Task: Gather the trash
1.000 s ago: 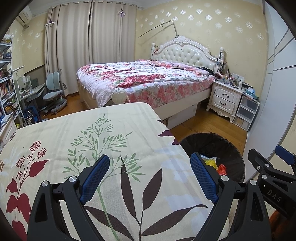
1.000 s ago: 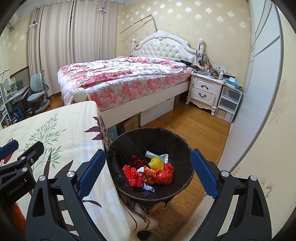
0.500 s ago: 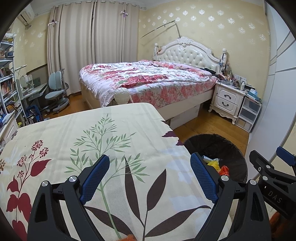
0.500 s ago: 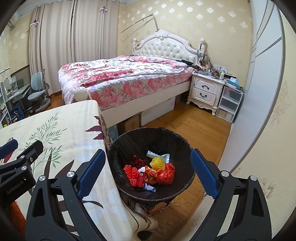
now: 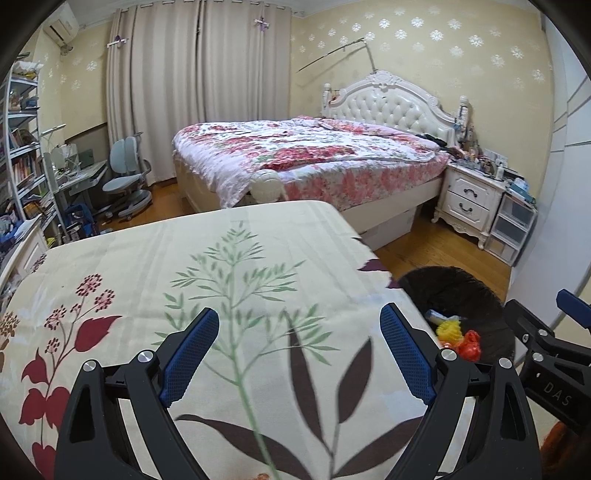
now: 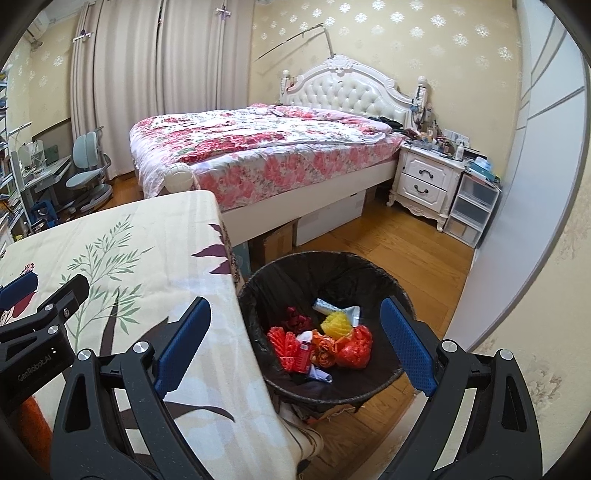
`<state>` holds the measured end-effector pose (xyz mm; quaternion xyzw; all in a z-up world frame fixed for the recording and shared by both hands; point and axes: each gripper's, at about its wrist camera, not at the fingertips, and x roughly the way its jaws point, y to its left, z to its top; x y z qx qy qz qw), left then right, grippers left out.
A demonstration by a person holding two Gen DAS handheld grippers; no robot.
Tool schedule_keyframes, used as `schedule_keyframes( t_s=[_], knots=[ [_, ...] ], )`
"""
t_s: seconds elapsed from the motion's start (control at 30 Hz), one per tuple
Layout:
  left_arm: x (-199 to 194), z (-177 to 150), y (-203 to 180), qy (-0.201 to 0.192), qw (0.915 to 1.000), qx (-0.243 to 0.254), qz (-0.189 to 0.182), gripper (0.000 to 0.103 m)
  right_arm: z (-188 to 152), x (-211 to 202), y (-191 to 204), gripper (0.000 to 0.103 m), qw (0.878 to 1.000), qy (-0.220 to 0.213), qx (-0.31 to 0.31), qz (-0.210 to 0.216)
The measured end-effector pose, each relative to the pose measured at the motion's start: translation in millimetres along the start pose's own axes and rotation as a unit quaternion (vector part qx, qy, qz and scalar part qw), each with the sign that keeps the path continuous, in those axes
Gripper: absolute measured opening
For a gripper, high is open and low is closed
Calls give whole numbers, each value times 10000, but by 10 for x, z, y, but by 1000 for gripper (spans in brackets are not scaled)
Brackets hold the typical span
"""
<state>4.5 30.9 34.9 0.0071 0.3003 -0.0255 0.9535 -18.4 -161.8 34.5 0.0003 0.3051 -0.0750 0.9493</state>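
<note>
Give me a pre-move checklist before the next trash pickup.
1. Left gripper jaws open, nothing held: ok.
2. Right gripper jaws open, nothing held: ok.
3. Round black-lined trash bin upright beside the table, mouth unobstructed: ok.
4. Red, orange and yellow wrappers inside the bin, none on its rim: ok.
5. Next trash on the cream leaf-print tablecloth: cannot tell; none visible on the part in view.

Bedroom with pale yellow patterned wallpaper (image 6: 406, 33) and wooden floor (image 6: 406, 251). A floral-quilted bed (image 6: 266, 147) stands far, white nightstand (image 6: 424, 184) at its right, closed beige curtains (image 6: 147, 81) and desk chair (image 5: 125, 177) far left.
</note>
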Motion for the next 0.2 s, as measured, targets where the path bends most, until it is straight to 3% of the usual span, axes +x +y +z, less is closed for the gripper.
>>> schedule_keyframes(
  t_s=[0.2],
  knots=[
    [157, -21, 562, 344, 9981, -377, 335, 89, 89, 152, 452, 91, 9983, 121, -337, 464]
  ],
)
